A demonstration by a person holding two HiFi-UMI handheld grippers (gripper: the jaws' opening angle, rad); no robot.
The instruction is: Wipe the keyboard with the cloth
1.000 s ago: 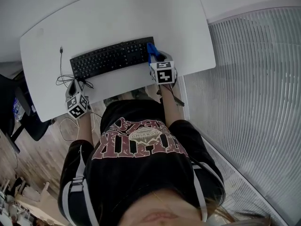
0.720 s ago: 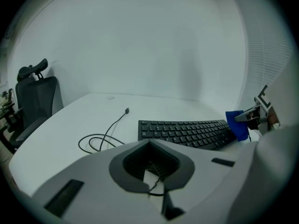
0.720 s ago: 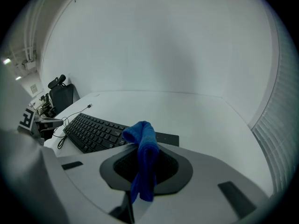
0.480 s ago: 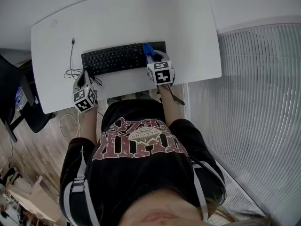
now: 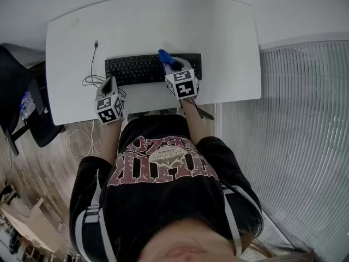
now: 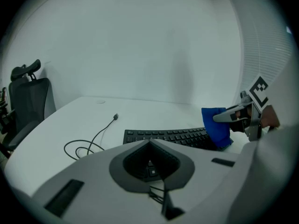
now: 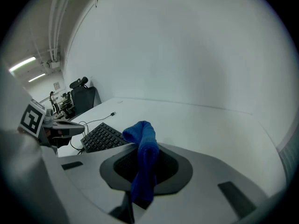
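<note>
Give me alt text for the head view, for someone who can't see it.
Seen from above, a person at a white desk holds a blue cloth in the right gripper over the right half of a black keyboard. The left gripper, holding nothing, is at the desk's front edge beside a looped cable.

A white counter (image 5: 229, 31) carries a black cable (image 5: 92, 64), looped near its left end, with the plug lying farther off. A black office chair (image 5: 19, 97) stands to the left on wooden floor (image 5: 38, 162). Ribbed white flooring (image 5: 294, 135) lies to the right.
</note>
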